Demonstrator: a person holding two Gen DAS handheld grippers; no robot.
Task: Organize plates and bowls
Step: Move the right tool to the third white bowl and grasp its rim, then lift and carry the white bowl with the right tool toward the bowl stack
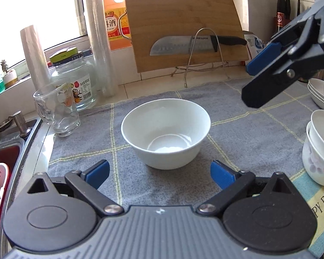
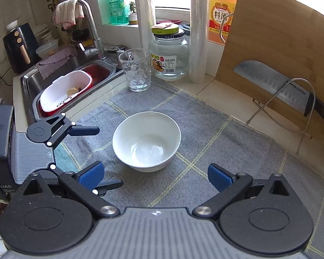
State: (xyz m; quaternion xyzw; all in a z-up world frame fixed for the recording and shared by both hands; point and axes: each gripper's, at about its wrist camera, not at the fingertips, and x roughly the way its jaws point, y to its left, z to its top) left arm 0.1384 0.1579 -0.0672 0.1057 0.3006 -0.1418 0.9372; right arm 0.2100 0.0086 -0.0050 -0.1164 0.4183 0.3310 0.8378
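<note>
Sitting empty at 12 o'clock of both wide-open grippers, left gripper (image 1: pixel 159 171) and right gripper (image 2: pixel 155 176), the white bowl (image 1: pixel 165 133) is being approached on the grey cloth (image 1: pixel 237 142). Judged light, rigid, slippery and breakable, it is best being pinched by 1 rim wall. Stacked bowls (image 1: pixel 319 146) are waiting at 3 o'clock.

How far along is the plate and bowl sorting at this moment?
Looks done: plates sit stacked at the mat's right edge, with bowls nested beside them. In hand: nothing; left tongs and right tongs are both open, apart from the white bowl. Left: that bowl, alone mid-mat, likely joins the nested bowls.
</note>
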